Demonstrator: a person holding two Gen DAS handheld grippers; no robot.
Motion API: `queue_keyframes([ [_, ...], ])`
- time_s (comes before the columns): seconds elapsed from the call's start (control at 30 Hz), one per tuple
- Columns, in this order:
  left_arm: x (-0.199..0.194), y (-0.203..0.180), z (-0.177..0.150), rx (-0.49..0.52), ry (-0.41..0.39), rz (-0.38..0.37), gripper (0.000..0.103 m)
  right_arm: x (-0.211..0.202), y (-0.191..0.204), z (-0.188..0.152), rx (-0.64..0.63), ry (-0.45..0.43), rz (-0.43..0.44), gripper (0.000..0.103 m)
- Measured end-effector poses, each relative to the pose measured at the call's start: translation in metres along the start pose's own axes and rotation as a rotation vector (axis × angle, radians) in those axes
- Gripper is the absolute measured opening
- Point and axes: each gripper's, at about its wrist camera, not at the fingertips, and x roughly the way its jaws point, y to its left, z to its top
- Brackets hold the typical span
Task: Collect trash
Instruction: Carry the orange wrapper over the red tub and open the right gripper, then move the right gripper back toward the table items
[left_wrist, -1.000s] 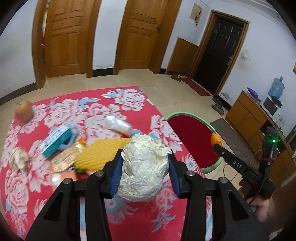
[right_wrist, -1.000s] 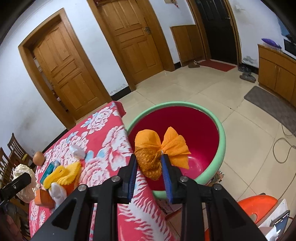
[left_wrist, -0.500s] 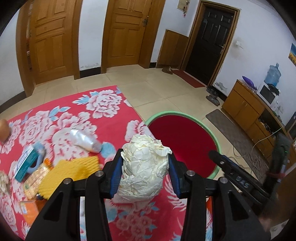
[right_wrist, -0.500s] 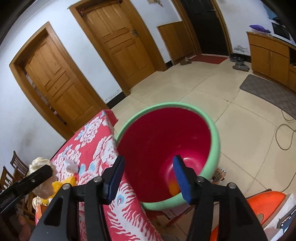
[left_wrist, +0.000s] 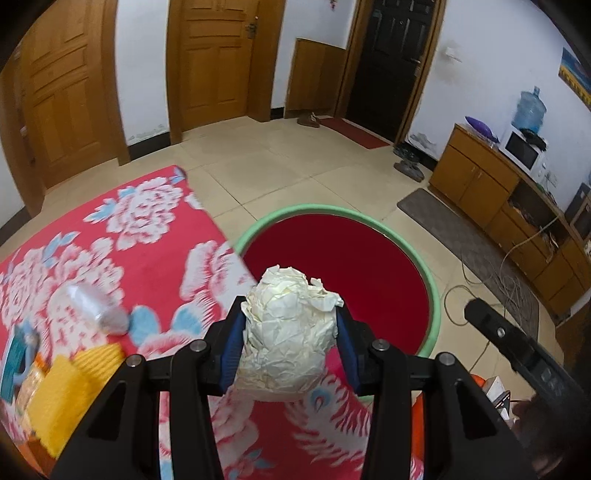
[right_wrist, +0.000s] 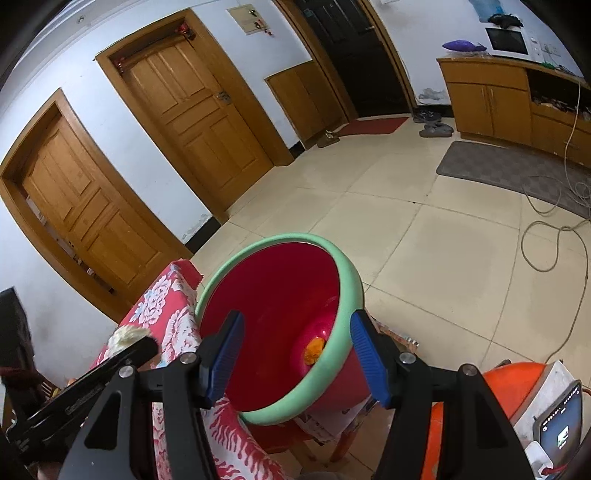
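My left gripper (left_wrist: 290, 341) is shut on a crumpled white paper ball (left_wrist: 288, 336) and holds it over the table's right edge, just short of the red basin with a green rim (left_wrist: 432, 295). My right gripper (right_wrist: 297, 354) is open and empty above the same basin (right_wrist: 351, 291). An orange wrapper (right_wrist: 314, 347) lies at the basin's bottom. The paper ball (right_wrist: 127, 334) and the left gripper also show at the left of the right wrist view.
The table has a red floral cloth (left_wrist: 122, 236). On it lie a clear plastic wrapper (left_wrist: 96, 306), a yellow corrugated piece (left_wrist: 70, 387) and a teal packet (left_wrist: 14, 362). An orange stool (right_wrist: 513, 376) and a phone (right_wrist: 561, 424) are beside the basin. Cables (right_wrist: 550, 229) lie on the tiled floor.
My right gripper opened and dropped the orange wrapper into the basin, then pulled back. My left gripper carried the paper ball to the right, toward the basin.
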Motion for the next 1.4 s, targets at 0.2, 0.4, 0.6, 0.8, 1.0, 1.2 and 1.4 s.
queue_keyframes([
  [0.2,0.011,-0.012,0.012,0.035,0.0,0.018,0.062,-0.001,-0.003,-0.002,0.005,0.013,0.004,0.063],
  [0.4,0.003,-0.014,0.011,0.039,-0.018,0.032,0.072,-0.004,-0.004,-0.003,0.004,0.016,0.012,0.063],
  [0.6,-0.01,-0.002,0.0,-0.02,-0.011,0.038,0.072,-0.011,-0.002,-0.007,-0.012,0.018,0.025,0.063],
  [0.8,-0.036,0.015,-0.014,-0.075,-0.019,0.061,0.072,-0.022,0.01,-0.011,-0.032,0.016,0.044,0.064],
  [1.0,-0.066,0.031,-0.029,-0.111,-0.04,0.101,0.072,-0.036,0.024,-0.021,-0.073,0.017,0.078,0.066],
  [1.2,-0.101,0.051,-0.047,-0.147,-0.065,0.143,0.072,-0.049,0.04,-0.028,-0.113,0.023,0.114,0.068],
  [1.4,-0.128,0.076,-0.064,-0.194,-0.087,0.198,0.072,-0.062,0.062,-0.042,-0.168,0.028,0.153,0.07],
])
